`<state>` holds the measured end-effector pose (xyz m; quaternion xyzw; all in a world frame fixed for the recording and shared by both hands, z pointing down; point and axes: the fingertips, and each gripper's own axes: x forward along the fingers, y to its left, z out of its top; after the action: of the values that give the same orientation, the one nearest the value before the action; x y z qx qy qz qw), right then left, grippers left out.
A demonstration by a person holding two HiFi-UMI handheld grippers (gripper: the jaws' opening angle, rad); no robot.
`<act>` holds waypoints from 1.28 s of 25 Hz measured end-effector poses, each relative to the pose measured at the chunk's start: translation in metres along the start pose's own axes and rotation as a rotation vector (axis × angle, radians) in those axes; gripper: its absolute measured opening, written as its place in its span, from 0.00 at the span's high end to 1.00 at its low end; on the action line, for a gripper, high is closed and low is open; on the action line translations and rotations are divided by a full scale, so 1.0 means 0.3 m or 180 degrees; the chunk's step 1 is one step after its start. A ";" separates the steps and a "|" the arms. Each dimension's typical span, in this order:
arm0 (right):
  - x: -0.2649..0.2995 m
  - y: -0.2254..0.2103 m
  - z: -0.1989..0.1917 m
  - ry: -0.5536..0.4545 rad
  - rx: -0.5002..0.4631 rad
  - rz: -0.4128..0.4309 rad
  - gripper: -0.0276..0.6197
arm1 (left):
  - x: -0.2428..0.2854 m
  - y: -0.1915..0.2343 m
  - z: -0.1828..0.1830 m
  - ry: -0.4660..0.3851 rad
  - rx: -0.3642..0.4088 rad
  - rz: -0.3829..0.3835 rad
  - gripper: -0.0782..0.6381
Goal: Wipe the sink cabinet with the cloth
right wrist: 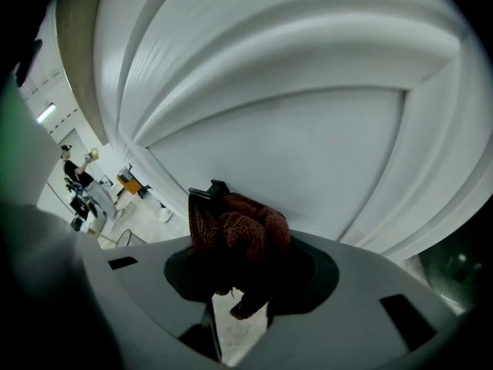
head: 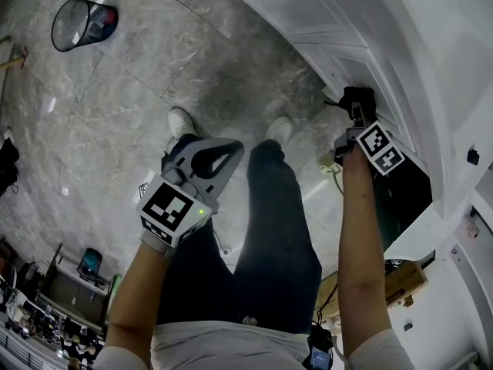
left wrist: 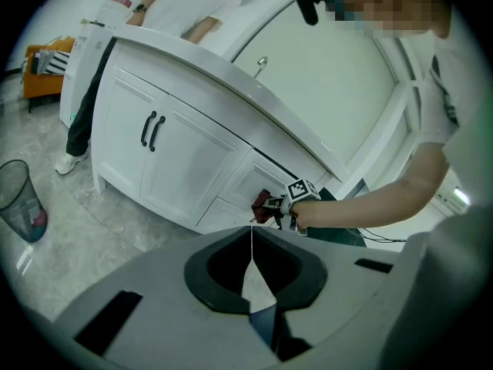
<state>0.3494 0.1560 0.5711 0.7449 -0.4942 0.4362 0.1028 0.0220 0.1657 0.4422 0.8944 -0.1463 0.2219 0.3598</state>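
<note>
My right gripper point(head: 356, 102) is shut on a bunched dark red cloth point(right wrist: 240, 233), which is pressed against the white panelled front of the sink cabinet point(right wrist: 308, 145). The left gripper view shows the same red cloth point(left wrist: 263, 206) at the right gripper point(left wrist: 279, 210), against a lower cabinet panel point(left wrist: 231, 183). My left gripper point(head: 212, 160) is held away from the cabinet, over the floor by my left leg. Its jaws meet at the tips with nothing between them point(left wrist: 251, 233).
The cabinet point(head: 362, 37) runs along the right in the head view; a dark open compartment point(head: 404, 199) lies beside my right arm. A wire waste bin point(head: 83, 23) stands on the marble floor. Cables point(head: 333, 168) hang near the cabinet base. Another person point(left wrist: 192, 6) leans on the countertop.
</note>
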 end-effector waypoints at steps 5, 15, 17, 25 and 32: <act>0.008 0.054 -0.054 0.0265 0.0077 0.0334 0.73 | -0.004 0.003 -0.006 0.0005 0.0018 -0.0037 0.87; 0.013 0.160 -0.225 0.0512 0.0648 0.0600 0.73 | -0.043 0.028 -0.013 0.0031 0.0024 -0.0056 0.87; -0.015 0.131 -0.203 0.0274 0.0872 0.0463 0.73 | -0.054 0.030 -0.010 0.0044 0.0027 -0.0065 0.87; -0.063 -0.006 -0.045 -0.0619 0.1570 0.0218 0.73 | -0.071 0.048 -0.011 0.0079 0.0057 -0.0069 0.87; -0.049 0.003 -0.021 -0.0758 0.2088 0.0283 0.73 | -0.065 0.039 -0.002 0.0074 0.0063 -0.0110 0.87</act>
<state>0.3433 0.1688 0.5634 0.7617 -0.3683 0.4858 -0.2195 0.0002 0.1598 0.4395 0.8976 -0.1245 0.2276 0.3563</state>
